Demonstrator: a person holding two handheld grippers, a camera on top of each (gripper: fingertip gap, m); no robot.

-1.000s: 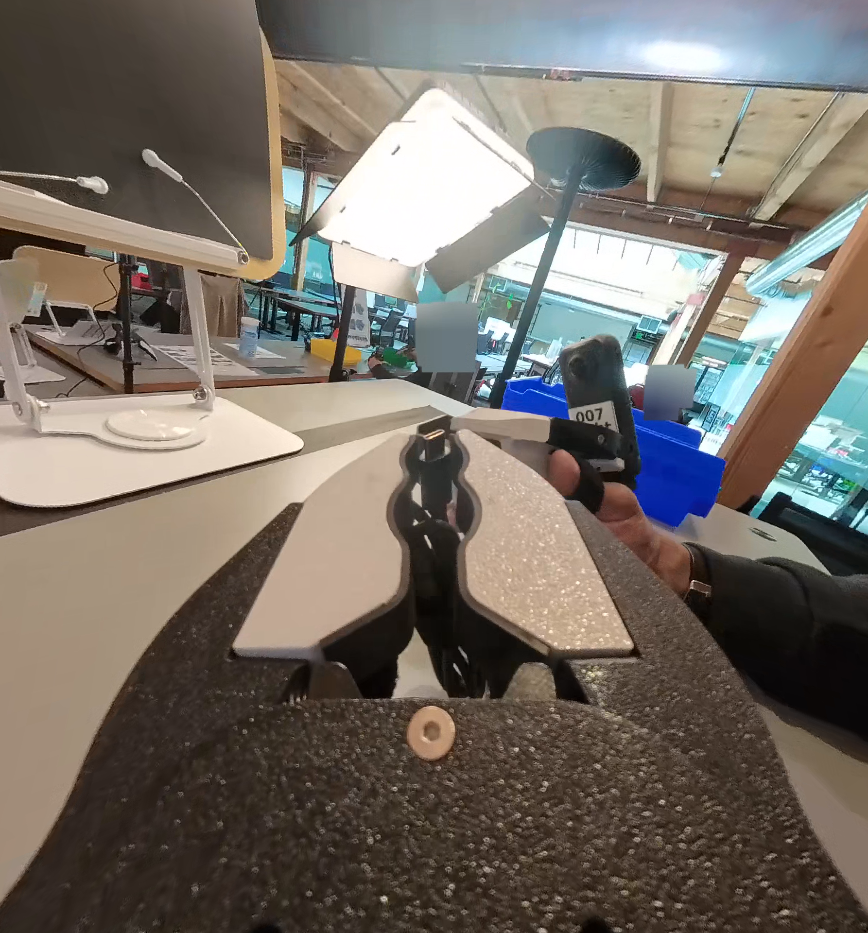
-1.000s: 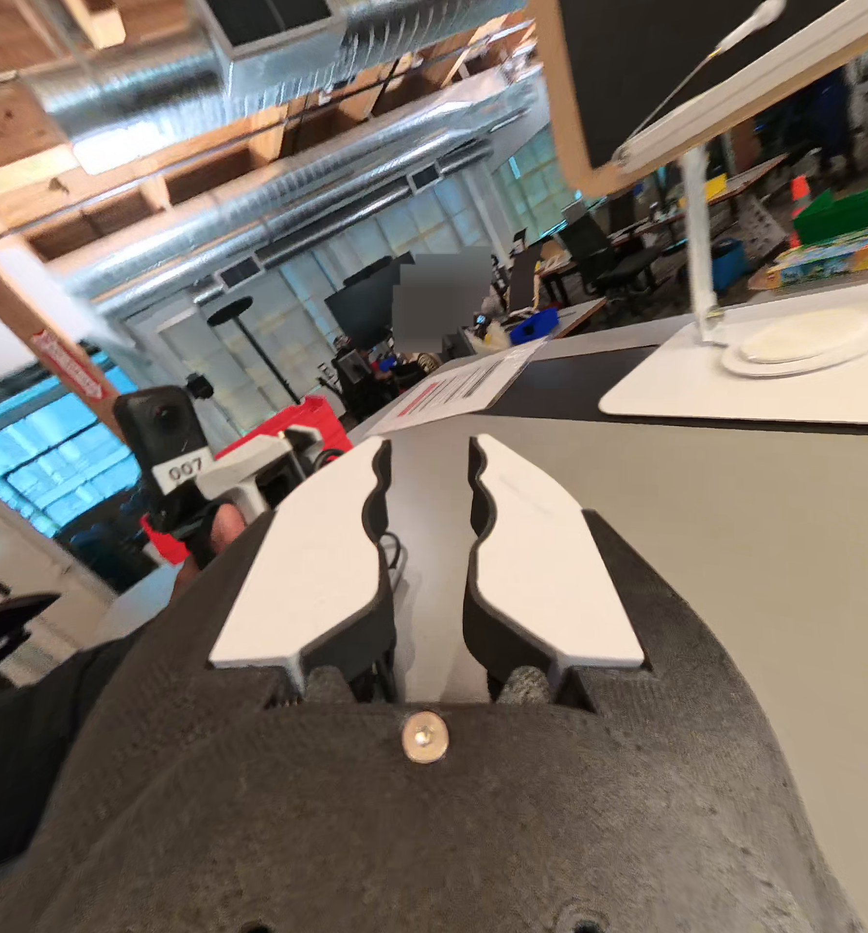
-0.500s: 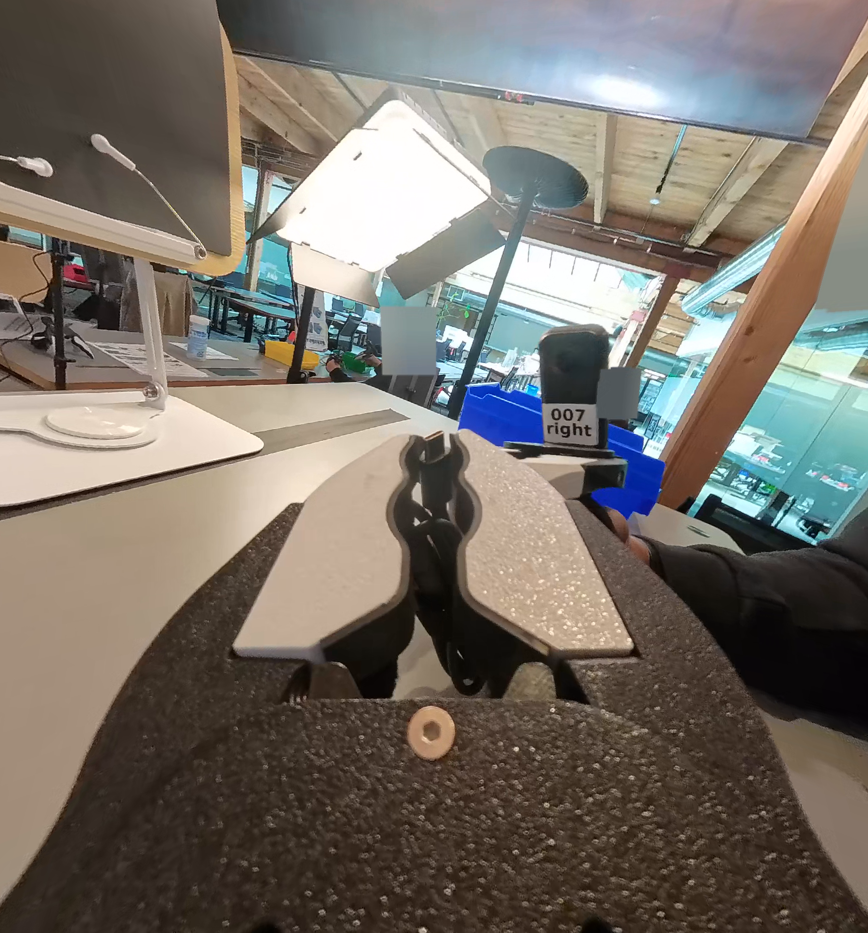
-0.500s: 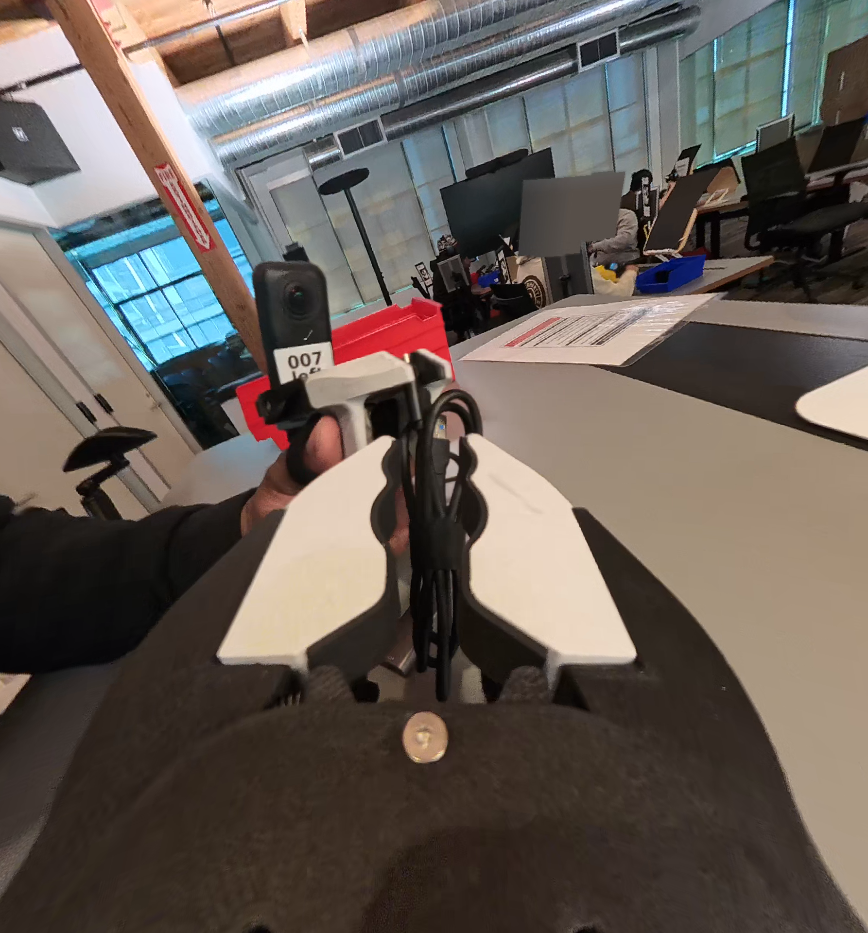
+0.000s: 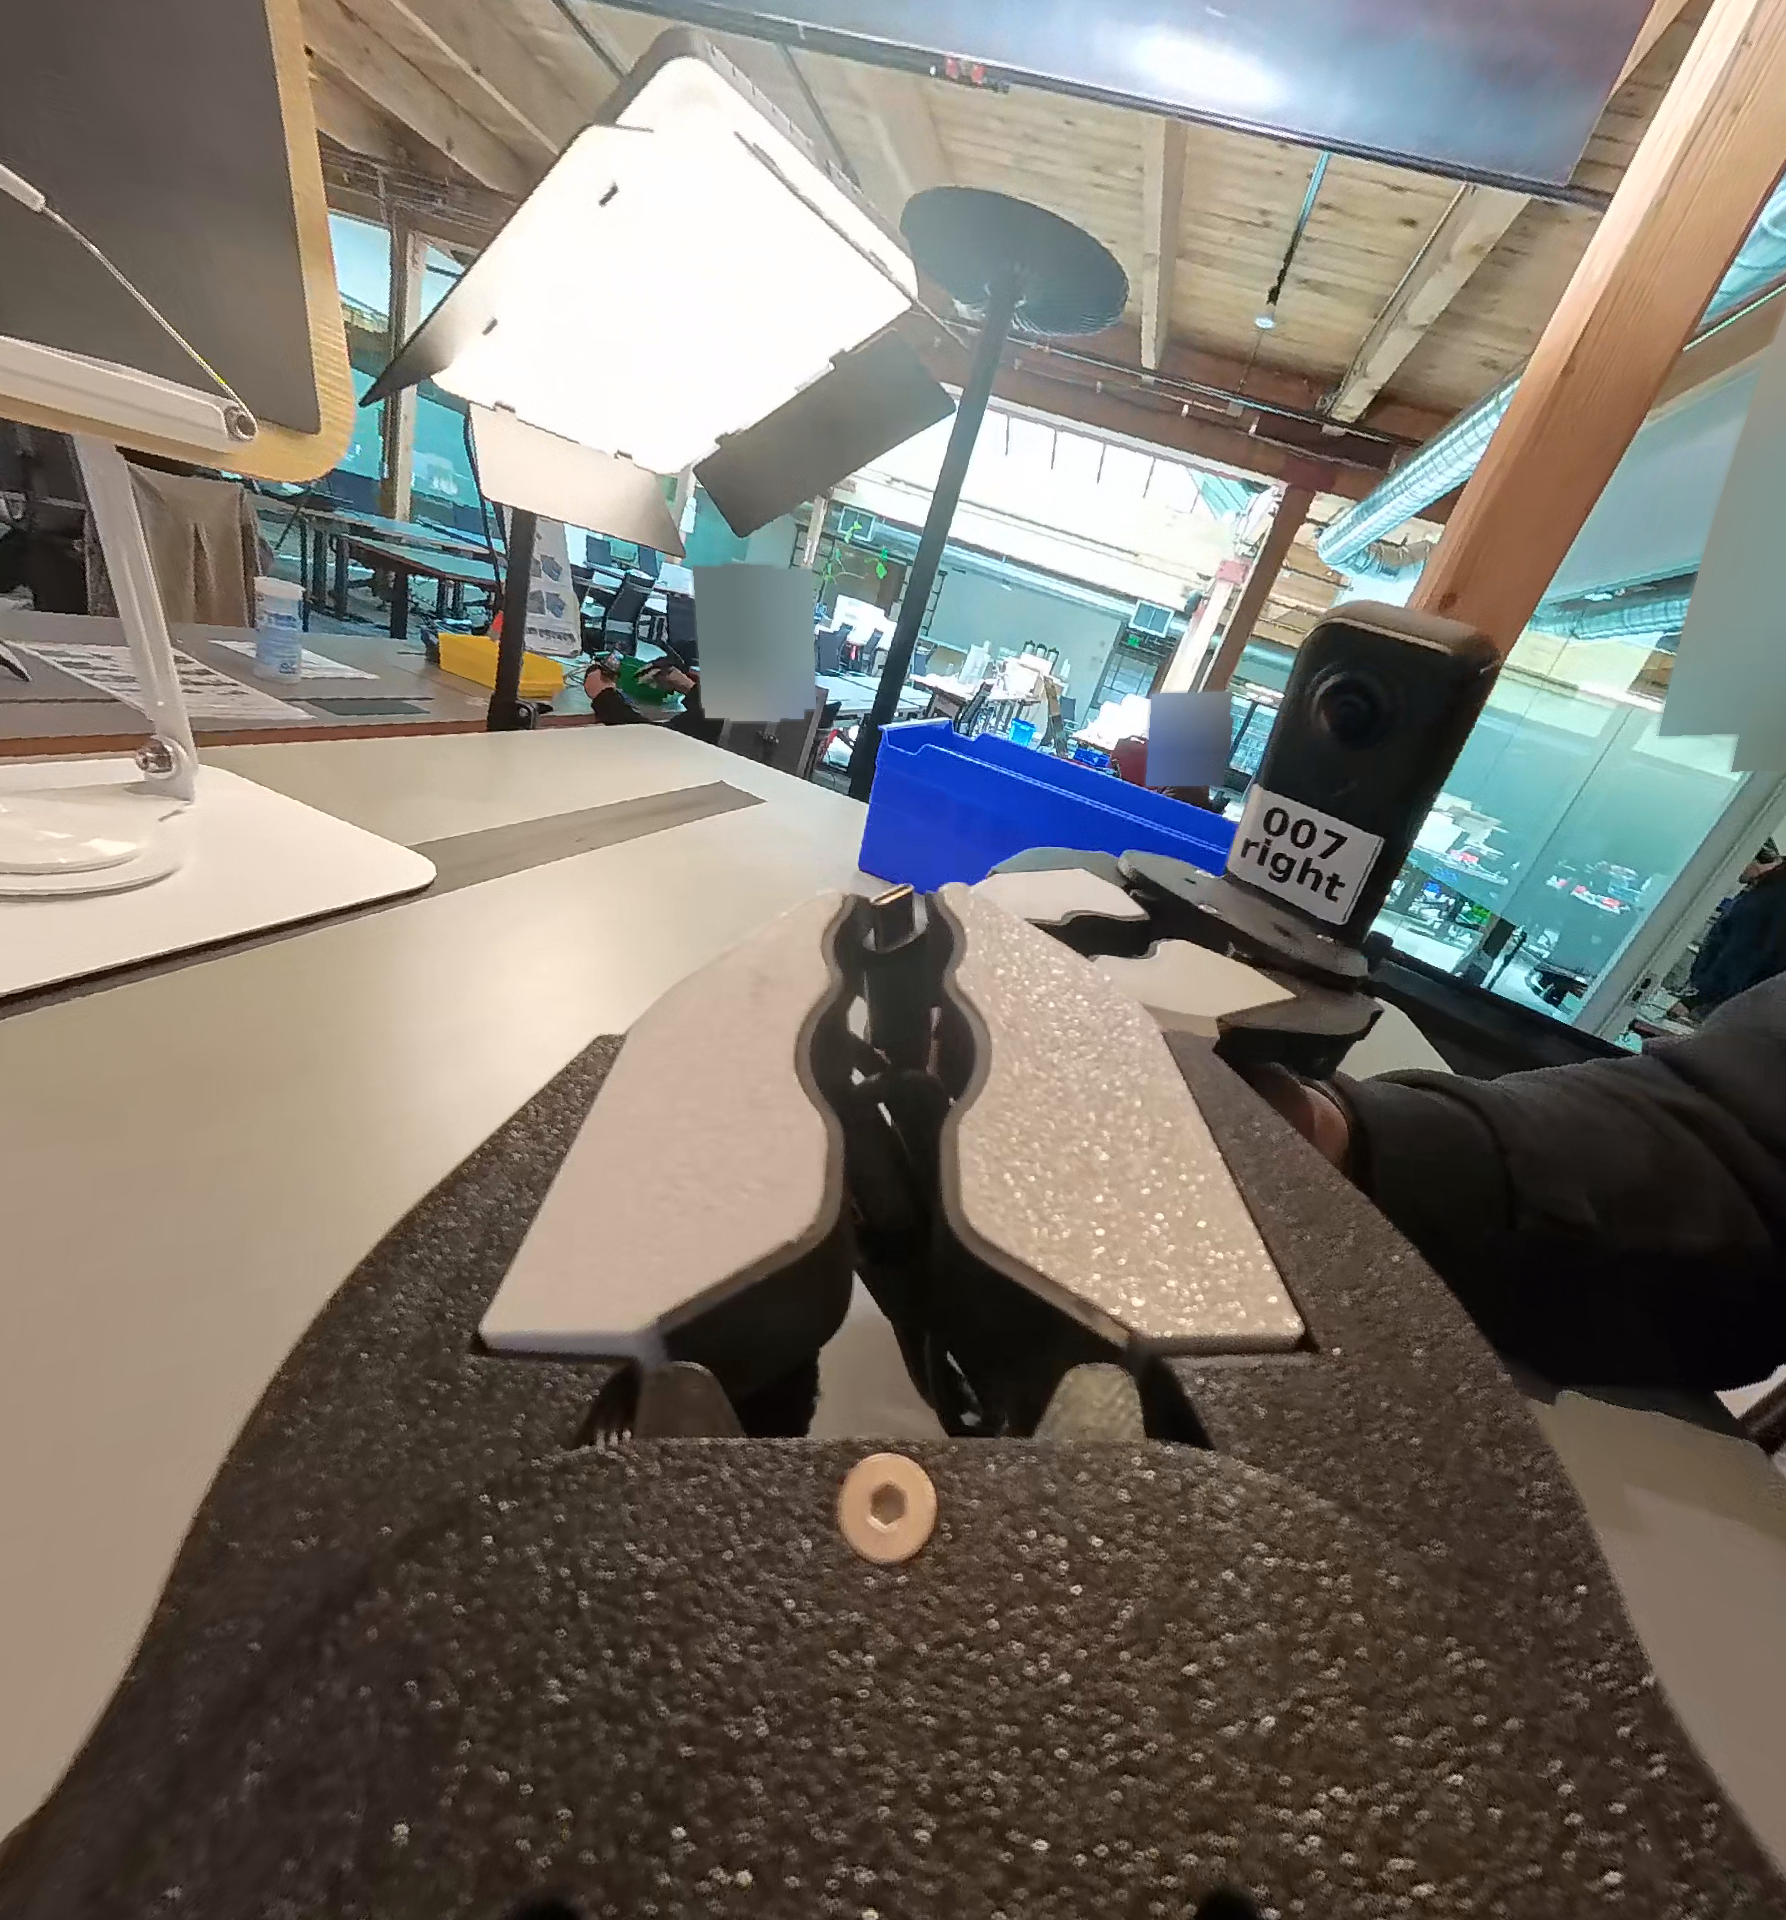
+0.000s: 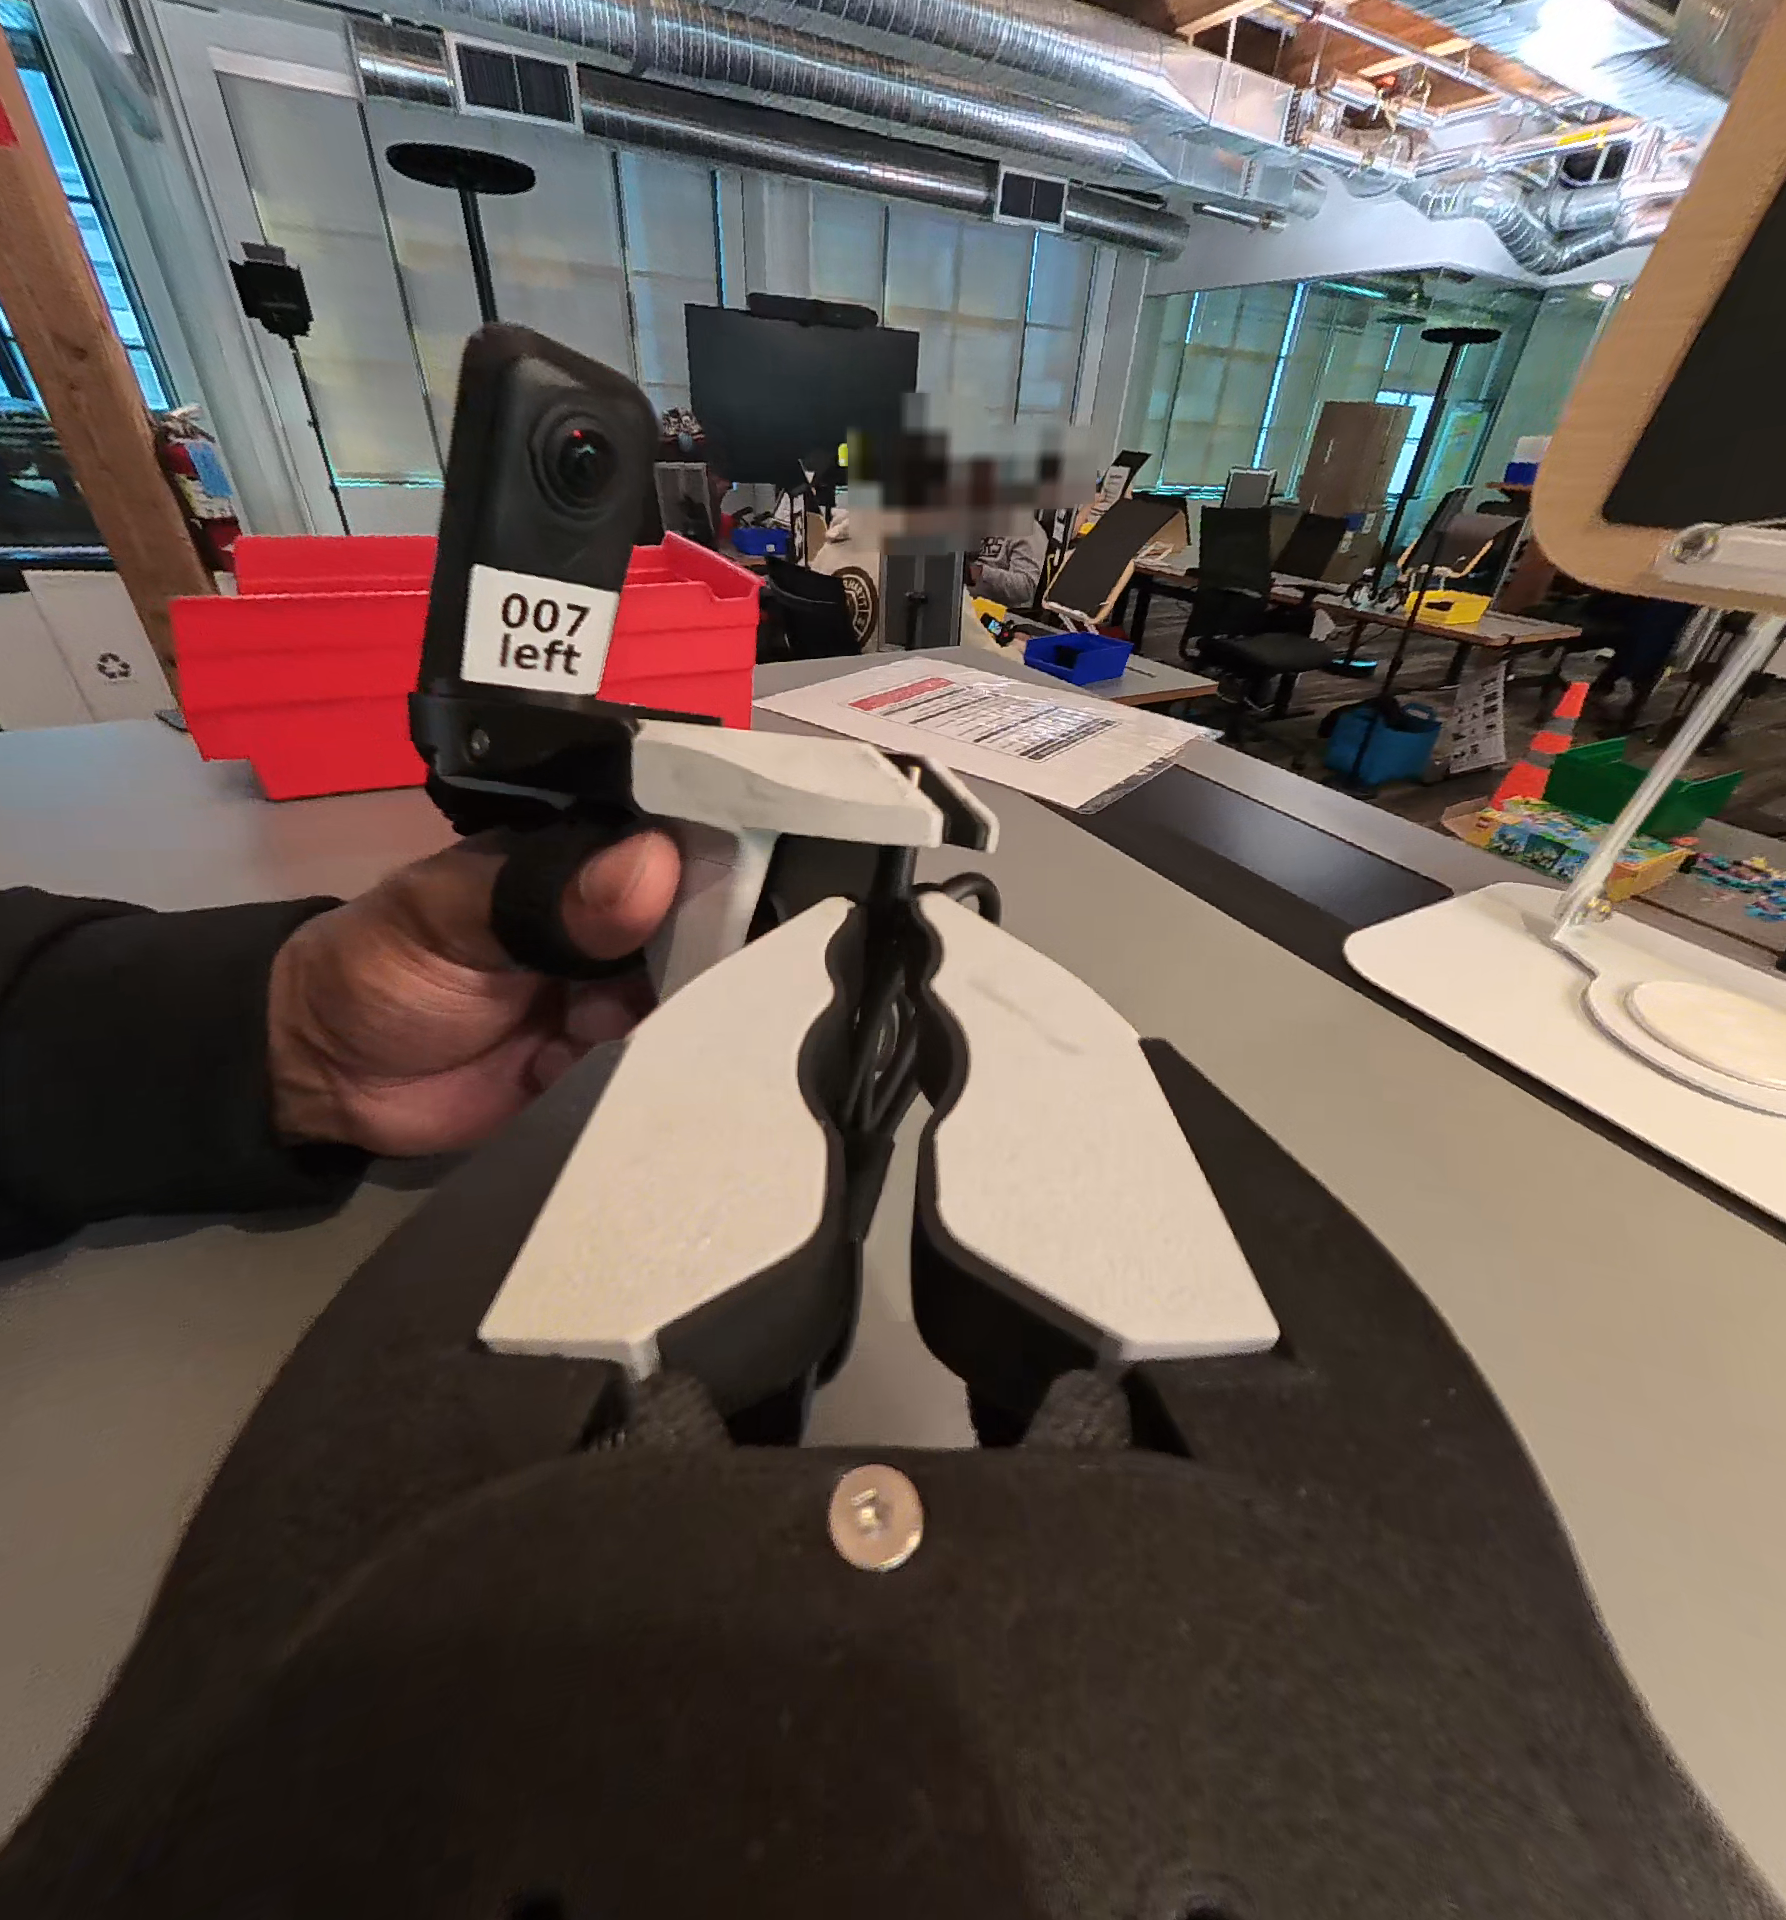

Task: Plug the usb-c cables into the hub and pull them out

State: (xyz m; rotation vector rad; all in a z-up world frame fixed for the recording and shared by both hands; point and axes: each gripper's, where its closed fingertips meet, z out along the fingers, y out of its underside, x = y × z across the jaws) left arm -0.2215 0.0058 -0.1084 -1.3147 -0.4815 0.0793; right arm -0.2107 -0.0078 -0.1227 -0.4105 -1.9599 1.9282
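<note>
USB-C cable (image 5: 894,997) sits clamped between the left gripper (image 5: 891,914) fingers, plug pointing to 12 o'clock; the right gripper (image 6: 884,925) pinches its black cord above the grey table (image 5: 193,1122).

A grey table (image 6: 1284,1195) carries a white stand base (image 6: 1647,1029) and laminated sheet (image 6: 982,717).

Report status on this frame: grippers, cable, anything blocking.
Left gripper shut on the black usb-c cable, plug tip poking forward. Right gripper closed around the same cable's slack. Hub not in view. Nothing blocking on the grey table.
</note>
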